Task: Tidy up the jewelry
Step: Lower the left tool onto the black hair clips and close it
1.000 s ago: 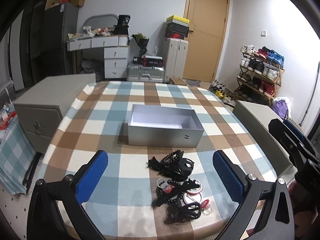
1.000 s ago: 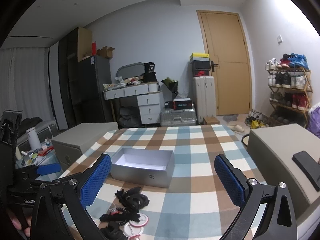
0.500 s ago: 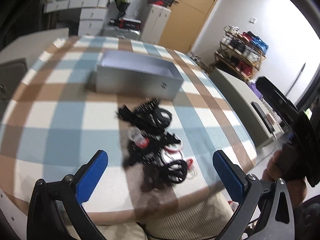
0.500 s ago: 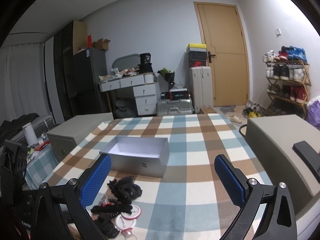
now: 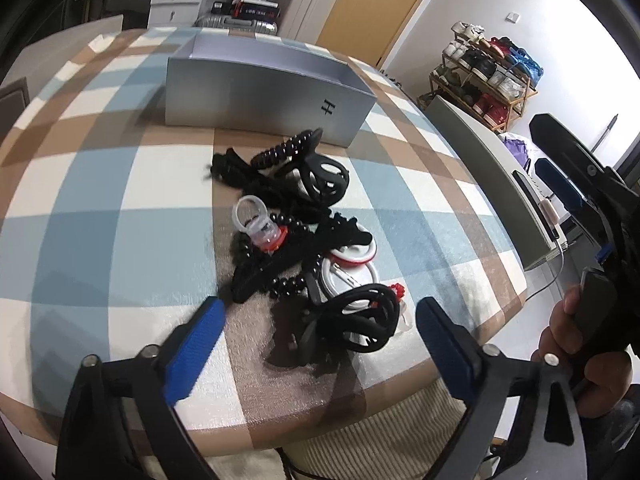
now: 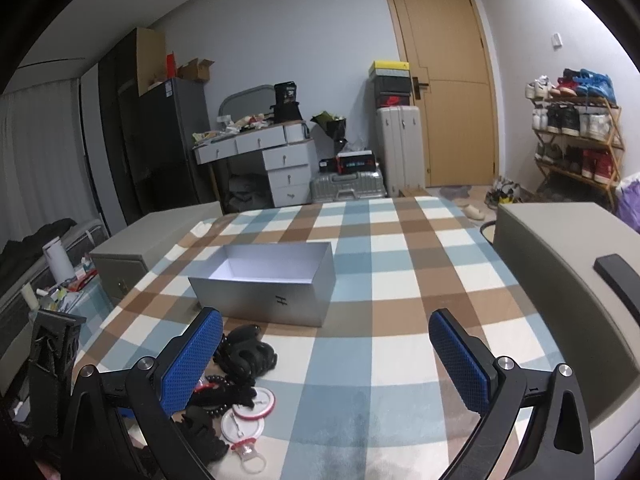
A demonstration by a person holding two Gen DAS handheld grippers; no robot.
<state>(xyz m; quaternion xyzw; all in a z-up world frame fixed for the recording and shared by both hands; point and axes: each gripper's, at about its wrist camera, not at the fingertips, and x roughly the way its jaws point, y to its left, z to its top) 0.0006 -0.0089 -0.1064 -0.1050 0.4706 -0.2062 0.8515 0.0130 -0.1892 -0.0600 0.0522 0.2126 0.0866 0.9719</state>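
A pile of jewelry and hair pieces (image 5: 304,236) lies on the checked tablecloth: black claw clips, black bead strings, round white discs with red rims and a clear ring. An open silver box (image 5: 264,96) stands just behind the pile, also seen in the right wrist view (image 6: 268,284). My left gripper (image 5: 320,332) is open and empty, low over the near end of the pile, its jaws either side of a black claw clip (image 5: 356,320). My right gripper (image 6: 326,360) is open and empty, right of the pile (image 6: 236,384), and shows at the right of the left wrist view (image 5: 568,184).
The table (image 6: 400,264) has a blue, brown and white checked cloth. A grey cabinet (image 6: 568,280) with a dark remote on it stands close on the right. Another grey cabinet (image 6: 132,248) stands left. Drawers, suitcases, a door and a shoe rack stand behind.
My left gripper has dropped and tilted down toward the pile, which now fills its view. Its jaws have narrowed. My right gripper has shifted slightly and stays open.
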